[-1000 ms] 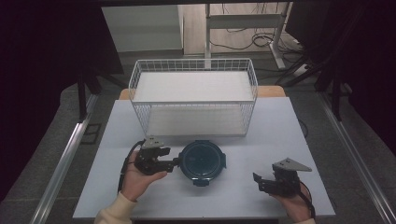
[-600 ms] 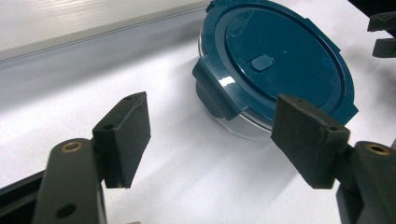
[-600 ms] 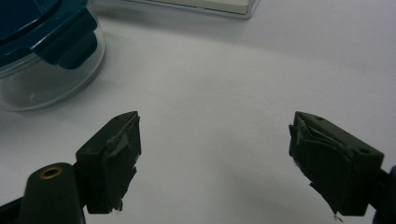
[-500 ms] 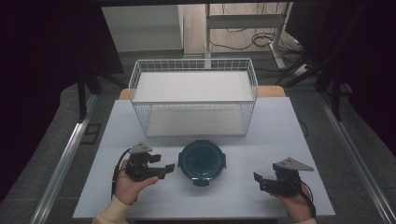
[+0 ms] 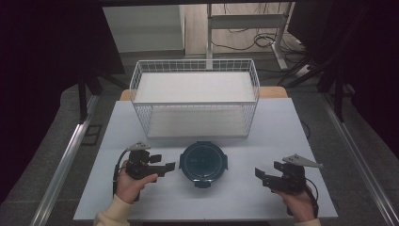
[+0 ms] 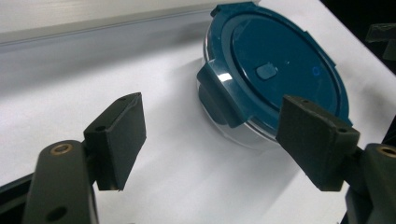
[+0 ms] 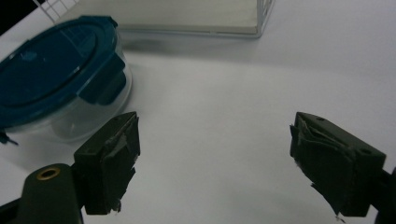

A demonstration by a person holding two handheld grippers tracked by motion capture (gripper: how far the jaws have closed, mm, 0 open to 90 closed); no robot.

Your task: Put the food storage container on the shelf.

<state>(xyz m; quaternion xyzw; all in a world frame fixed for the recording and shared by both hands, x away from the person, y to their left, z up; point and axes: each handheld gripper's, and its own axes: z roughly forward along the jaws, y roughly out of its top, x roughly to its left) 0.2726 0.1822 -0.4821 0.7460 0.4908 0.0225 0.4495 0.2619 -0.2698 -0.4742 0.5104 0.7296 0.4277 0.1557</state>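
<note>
The round box with the blue lid sits on the bench, just in front of the basket. The left gripper is just beside the box and points at its side clip. Its jaws have just been opening and are wide, with nothing in them. The right gripper is farther off, jaws open and empty. The left one is nearer.

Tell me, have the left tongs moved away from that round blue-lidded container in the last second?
Yes. The left tongs have drawn back from the container, away from the wire basket, their jaws just opening with nothing between them.
</note>
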